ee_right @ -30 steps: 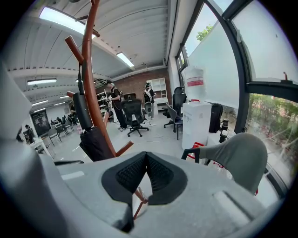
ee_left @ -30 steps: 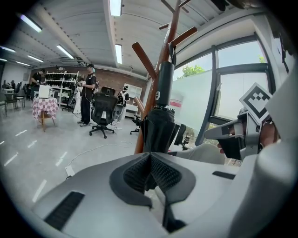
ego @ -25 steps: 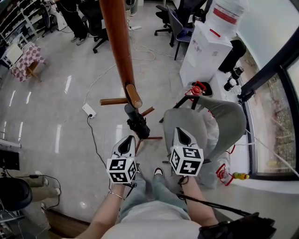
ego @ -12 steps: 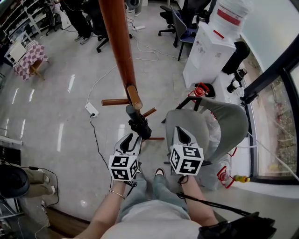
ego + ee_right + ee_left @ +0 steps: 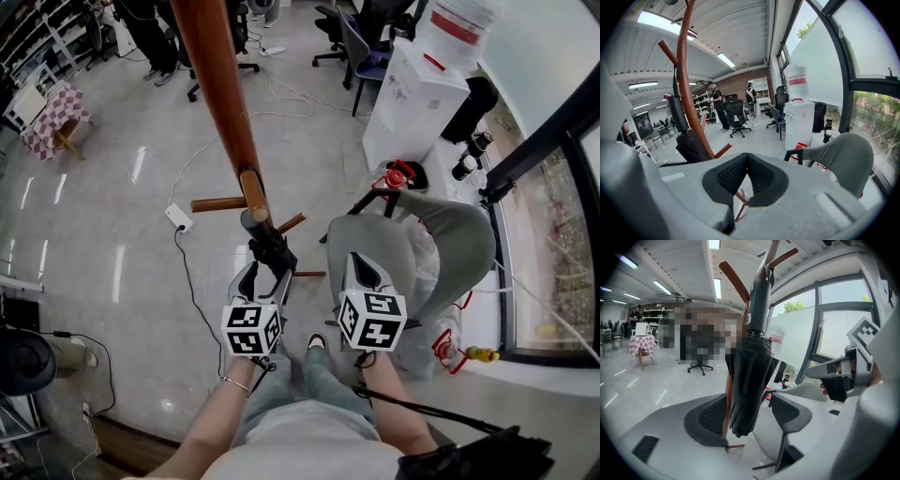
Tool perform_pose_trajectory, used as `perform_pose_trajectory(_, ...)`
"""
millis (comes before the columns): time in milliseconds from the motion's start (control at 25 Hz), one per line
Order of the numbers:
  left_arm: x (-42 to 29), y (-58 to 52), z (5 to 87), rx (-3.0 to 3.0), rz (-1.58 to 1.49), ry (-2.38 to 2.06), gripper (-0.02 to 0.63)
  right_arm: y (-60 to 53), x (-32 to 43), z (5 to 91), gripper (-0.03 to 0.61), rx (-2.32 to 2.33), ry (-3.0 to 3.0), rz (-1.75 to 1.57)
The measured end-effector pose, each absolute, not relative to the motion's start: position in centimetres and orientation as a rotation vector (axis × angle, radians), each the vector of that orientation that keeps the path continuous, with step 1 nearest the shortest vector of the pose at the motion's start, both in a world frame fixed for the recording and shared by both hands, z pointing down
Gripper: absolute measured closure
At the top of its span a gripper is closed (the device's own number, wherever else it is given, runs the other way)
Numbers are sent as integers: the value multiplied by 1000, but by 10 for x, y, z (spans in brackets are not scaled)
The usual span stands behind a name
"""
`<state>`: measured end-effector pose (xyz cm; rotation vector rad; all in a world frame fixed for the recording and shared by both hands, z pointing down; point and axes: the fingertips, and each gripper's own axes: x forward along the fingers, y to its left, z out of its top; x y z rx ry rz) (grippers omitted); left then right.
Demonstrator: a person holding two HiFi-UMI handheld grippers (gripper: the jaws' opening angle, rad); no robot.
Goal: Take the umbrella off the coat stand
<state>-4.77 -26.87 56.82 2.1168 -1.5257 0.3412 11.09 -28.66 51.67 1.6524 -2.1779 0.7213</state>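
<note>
Beside the coat stand (image 5: 220, 103), left tool (image 5: 750, 420) opening around hanging umbrella (image 5: 750, 376), right tool (image 5: 746, 161) closed

One umbrella (image 5: 269, 247), one coat stand (image 5: 214, 84), two tongs (image 5: 264, 278) (image 5: 361, 266), one grey chair (image 5: 450, 239), one water dispenser (image 5: 412, 94).

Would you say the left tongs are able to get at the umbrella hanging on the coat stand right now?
Probably yes: the left tongs are opening, the folded umbrella hangs between their jaws with neither pad pressing it, and nothing blocks the way.
</note>
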Motion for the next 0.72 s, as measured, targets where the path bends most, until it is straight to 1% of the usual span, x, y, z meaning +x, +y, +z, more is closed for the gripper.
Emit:
perform_pose_trajectory(400, -48, -287, 573, 2011, 281, -1677, 308, -282, 121, 526, 574, 1621, -2169, 719)
perform_pose_trajectory(720, -50, -302, 577, 1921, 250, -1782, 304, -282, 125, 533, 574, 1572, -2177, 726)
